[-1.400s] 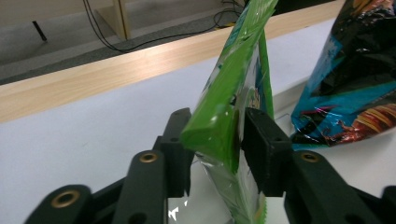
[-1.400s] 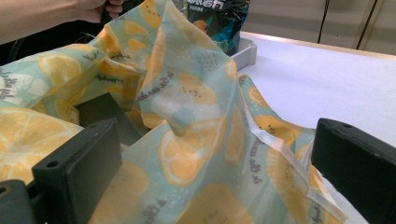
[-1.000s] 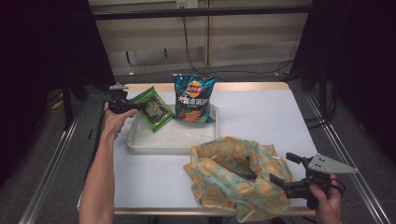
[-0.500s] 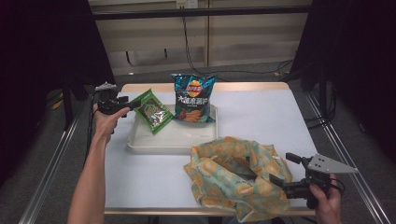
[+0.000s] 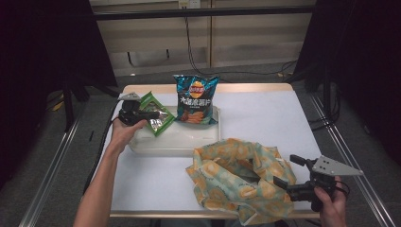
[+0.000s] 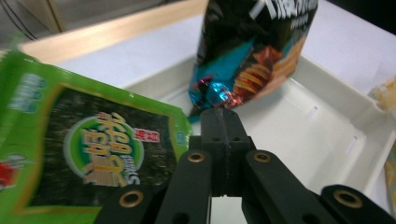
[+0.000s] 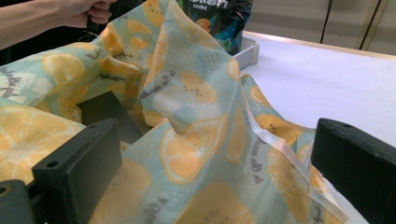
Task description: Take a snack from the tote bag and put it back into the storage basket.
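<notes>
Closing on nothing is the main worry here: left tongs (image 5: pixel 151 114) have just been closing and are now pressed together. In the left gripper view (image 6: pixel 219 121) I see no green between the jaws. The green snack pkt (image 5: pixel 163 122) sits just beside them, tilted on the left rim of the white tray (image 5: pixel 175 150), near the desk's (image 5: pixel 265 123) far-left corner.

Risks:
- Shut tongs may just shove the pkt (image 6: pixel 93 140) off the rim onto the desk or down into the tray. They'd likely need to re-open and take the edge properly.
- Foil is slick and thin, so a corner-only pinch could slip mid-carry.
- Blue chips bag (image 5: pixel 195 99) leans upright at the tray's far edge, close to the pkt. A sideways swipe could tip it.
- Right tongs (image 5: pixel 287 171) are spread, w/ lemon-print cloth bag (image 5: pixel 231 175) fabric lying loose between the jaws, not pinched (image 7: pixel 217 158). Bag mouth isn't held open near the front-right edge, so a drop could land on the cloth, not inside.

Writing:
- Chips bag: Lay's logo, big white Chinese chars, wavy-chip pic (image 6: pixel 257 46).
- Green pkt: white lettering in a round badge, reads upside down in the left gripper view and is blurred; can't read it reliably.
- Cloth bag (image 7: pixel 196 140): small cursive lines between the lemons, too small to be sure of.
</notes>
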### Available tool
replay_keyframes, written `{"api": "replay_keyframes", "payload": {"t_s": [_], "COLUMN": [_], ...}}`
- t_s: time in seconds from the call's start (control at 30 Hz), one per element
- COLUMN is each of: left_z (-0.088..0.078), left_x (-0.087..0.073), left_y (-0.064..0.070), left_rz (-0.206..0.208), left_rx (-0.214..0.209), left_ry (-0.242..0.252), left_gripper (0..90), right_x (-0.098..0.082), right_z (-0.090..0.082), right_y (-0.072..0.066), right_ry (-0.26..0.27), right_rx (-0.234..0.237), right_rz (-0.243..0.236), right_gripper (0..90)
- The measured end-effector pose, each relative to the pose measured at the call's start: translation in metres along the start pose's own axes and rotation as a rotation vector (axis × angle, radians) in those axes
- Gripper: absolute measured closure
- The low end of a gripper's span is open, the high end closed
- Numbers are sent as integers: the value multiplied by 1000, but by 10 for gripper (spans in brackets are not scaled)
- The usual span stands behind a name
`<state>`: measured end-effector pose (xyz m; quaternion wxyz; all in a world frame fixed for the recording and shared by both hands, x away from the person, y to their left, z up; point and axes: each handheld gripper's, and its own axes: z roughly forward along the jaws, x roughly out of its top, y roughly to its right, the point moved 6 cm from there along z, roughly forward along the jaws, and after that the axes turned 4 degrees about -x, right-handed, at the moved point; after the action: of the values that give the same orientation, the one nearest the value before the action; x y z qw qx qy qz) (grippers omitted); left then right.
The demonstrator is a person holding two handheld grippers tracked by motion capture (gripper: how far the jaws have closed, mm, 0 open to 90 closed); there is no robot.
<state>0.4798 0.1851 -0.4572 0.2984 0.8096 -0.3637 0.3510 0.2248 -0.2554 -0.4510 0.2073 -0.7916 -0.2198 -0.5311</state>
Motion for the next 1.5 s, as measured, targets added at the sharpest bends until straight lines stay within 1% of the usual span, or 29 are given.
{"api": "replay_keyframes", "payload": {"t_s": [0.03,0.07,0.13,0.17,0.2,0.27,0.33,0.5,0.57,0.6,0.63,0.7,0.73,0.77,0.8,0.83,0.87,0.9,1.0,1.03,1.07,1.13,1.23,1.27,1.3,1.33,1.4,1.47,1.5], "left_z": [2,6,9,12,14,18,21,27,28,27,28,29,28,29,28,29,29,29,27,26,23,23,17,17,15,15,14,15,15], "left_x": [-2,-6,-10,-13,-14,-17,-20,-28,-30,-33,-35,-35,-36,-36,-36,-37,-37,-37,-38,-39,-40,-40,-41,-42,-42,-42,-42,-41,-41], "left_y": [-1,-1,-2,-1,-1,0,0,-9,-11,-14,-14,-16,-16,-17,-19,-19,-22,-22,-31,-33,-38,-40,-49,-50,-53,-55,-60,-62,-63], "left_rz": [6,-3,-7,-6,1,1,-6,-26,-47,0,-11,-10,-12,-22,-16,-55,-79,-79,-98,-113,-76,-111,-94,-111,-111,-123,-128,-148,-136], "left_rx": [4,-1,-5,-18,-7,-7,-18,17,2,6,17,14,22,38,51,56,78,78,102,109,107,126,156,165,165,172,187,200,202], "left_ry": [-18,-43,-68,-92,-110,-144,-177,-237,-260,-317,-326,-332,-349,-348,-364,-346,-334,-334,-334,-331,-364,-343,-368,-357,-365,-356,-350,-325,-330], "left_gripper": [900,900,900,900,900,900,900,900,900,900,900,900,900,900,900,900,900,900,900,900,900,900,900,900,900,900,900,900,900], "right_x": [0,0,0,0,0,-1,-1,0,-1,-1,-1,-1,-1,-1,-1,-1,-1,-1,0,-1,-1,-1,-1,-1,-1,-1,-1,-1,-1], "right_z": [0,0,0,1,1,1,2,2,1,2,2,2,2,2,2,2,2,2,2,2,3,2,2,3,3,3,3,3,3], "right_y": [0,0,1,1,1,0,0,-1,0,1,1,1,1,1,1,0,0,0,-1,-1,0,0,1,0,0,0,0,0,0], "right_ry": [-1,-2,-3,-3,-3,-5,-7,-5,-6,-3,-4,-4,-5,-7,-7,-7,-5,-5,-4,-4,-5,-6,-7,-9,-9,-7,-6,-9,-10], "right_rx": [1,1,0,0,0,2,1,4,1,-1,-3,-3,-3,-2,-1,-1,5,5,7,7,6,2,2,6,6,4,3,8,10], "right_rz": [0,-2,-5,-4,-5,-4,-3,-9,-6,-5,-5,-5,-5,-3,-5,-5,-7,-7,-8,-8,-8,-6,-7,-4,-4,-7,-7,-3,-3], "right_gripper": [12,12,12,12,12,12,12,12,12,12,12,12,12,12,12,12,11,11,10,10,10,10,10,10,10,10,10,10,10]}}
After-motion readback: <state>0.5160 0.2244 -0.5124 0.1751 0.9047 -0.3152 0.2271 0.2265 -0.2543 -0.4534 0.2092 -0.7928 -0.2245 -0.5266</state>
